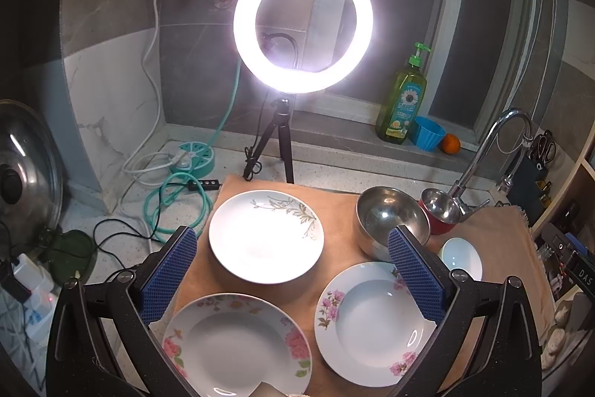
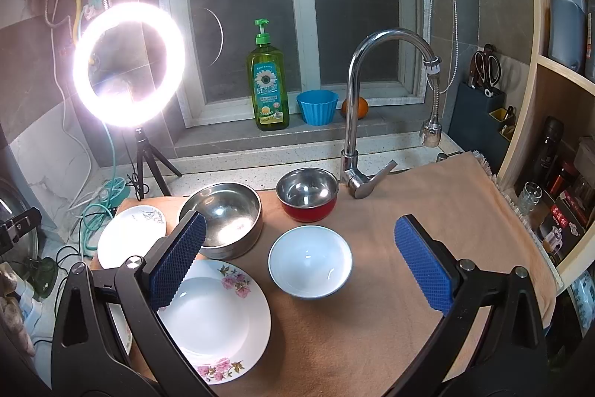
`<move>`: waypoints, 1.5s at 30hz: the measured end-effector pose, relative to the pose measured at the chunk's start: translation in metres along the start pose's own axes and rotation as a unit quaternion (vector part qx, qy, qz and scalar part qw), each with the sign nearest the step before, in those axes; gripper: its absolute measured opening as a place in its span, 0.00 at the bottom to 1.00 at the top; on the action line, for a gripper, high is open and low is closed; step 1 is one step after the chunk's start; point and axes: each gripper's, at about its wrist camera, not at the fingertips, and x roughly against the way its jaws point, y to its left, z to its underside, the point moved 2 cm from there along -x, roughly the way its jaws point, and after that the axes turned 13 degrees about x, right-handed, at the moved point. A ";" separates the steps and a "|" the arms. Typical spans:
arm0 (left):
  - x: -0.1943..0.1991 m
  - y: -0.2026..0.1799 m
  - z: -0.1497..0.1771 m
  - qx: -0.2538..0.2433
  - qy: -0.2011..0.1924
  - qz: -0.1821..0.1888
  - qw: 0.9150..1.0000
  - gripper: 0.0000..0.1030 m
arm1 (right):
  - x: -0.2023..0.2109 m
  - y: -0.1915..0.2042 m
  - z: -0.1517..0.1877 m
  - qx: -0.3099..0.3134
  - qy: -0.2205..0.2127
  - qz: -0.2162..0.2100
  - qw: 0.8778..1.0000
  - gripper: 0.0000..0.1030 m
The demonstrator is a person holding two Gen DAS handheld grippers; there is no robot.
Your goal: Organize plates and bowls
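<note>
Since every dish lies singly on the tan cloth (image 2: 427,211) over the worktop, with nothing stacked, the organizing looks to be at its very start. Taking the faucet (image 2: 357,121) as landmark: the red-sided steel bowl (image 2: 308,196) sits just left of its base, the larger steel bowl (image 2: 223,214) further left, and the white bowl (image 2: 309,261) nearer the camera than the red one, apart from it. The pink-flowered plate (image 2: 212,319) lies left of the white bowl, near the large steel bowl; the leaf-patterned plate (image 1: 266,235) sits far left of the faucet toward the ring light (image 1: 303,23), and a second pink-flowered plate (image 1: 238,345) lies nearest the left wrist camera.

The left gripper (image 1: 293,274) is spread wide and empty above the plates; the right gripper (image 2: 301,263) is likewise wide open, holding nothing, with the white bowl between its fingers in view. What remains, as I judge it, is everything: gathering three plates into one stack and three bowls into another.
</note>
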 end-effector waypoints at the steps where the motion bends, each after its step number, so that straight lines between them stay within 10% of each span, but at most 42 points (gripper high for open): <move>1: 0.000 0.000 0.000 0.000 0.000 0.000 1.000 0.99 | 0.000 0.000 0.000 0.000 0.000 0.000 1.000 1.00; 34: -0.006 -0.003 0.007 -0.001 0.011 -0.001 1.000 0.99 | -0.006 0.000 0.006 -0.001 0.014 -0.004 1.000 1.00; 45: -0.030 0.008 0.018 0.001 0.072 0.003 0.997 0.99 | -0.031 -0.006 0.029 -0.009 0.064 -0.038 0.997 1.00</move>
